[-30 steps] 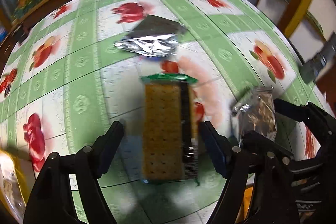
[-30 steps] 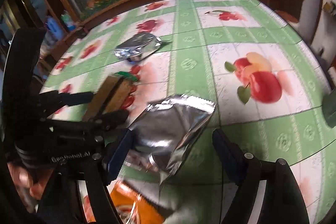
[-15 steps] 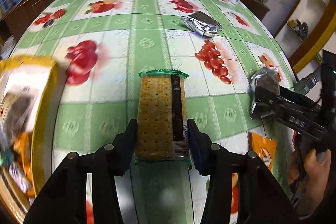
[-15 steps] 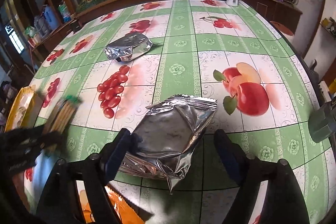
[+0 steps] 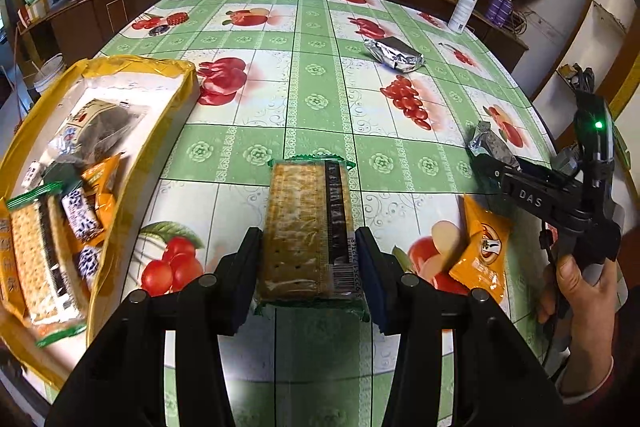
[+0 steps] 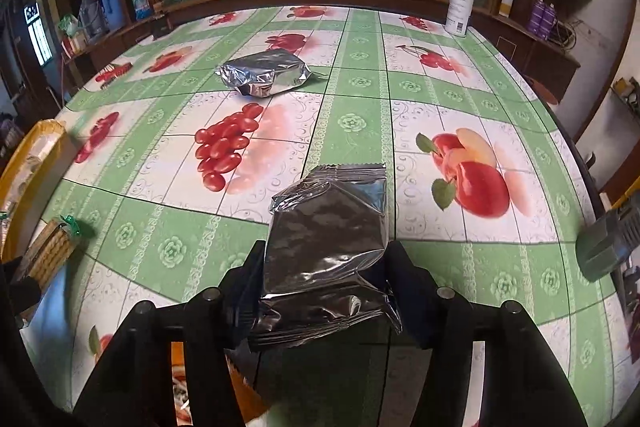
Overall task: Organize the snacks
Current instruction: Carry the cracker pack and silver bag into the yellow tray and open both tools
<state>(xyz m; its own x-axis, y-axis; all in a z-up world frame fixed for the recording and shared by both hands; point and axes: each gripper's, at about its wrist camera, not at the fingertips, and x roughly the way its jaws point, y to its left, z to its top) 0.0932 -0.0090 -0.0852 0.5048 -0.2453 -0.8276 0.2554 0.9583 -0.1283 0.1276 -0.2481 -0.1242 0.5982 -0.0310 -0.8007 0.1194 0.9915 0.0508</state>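
Note:
My left gripper [image 5: 308, 259] is shut on a cracker pack [image 5: 310, 227] with green ends and holds it above the table. My right gripper [image 6: 326, 275] is shut on a silver foil snack bag [image 6: 328, 247], lifted off the table; it also shows in the left wrist view [image 5: 490, 143]. A yellow tray [image 5: 120, 163] with several snack packs stands at the left. An orange snack packet [image 5: 482, 247] lies on the table at the right. Another silver foil pack [image 6: 264, 73] lies farther back; it also shows in the left wrist view [image 5: 394, 55].
The table [image 6: 360, 123] has a green and white fruit-print cloth. A white spray bottle [image 6: 460, 3] stands at the far right edge. A wooden ledge with plants runs along the back. A dark object [image 6: 608, 243] sits off the right edge.
My left gripper closed on the cracker pack and lifted it back toward the tray side. My right gripper closed on the silver bag and raised it.

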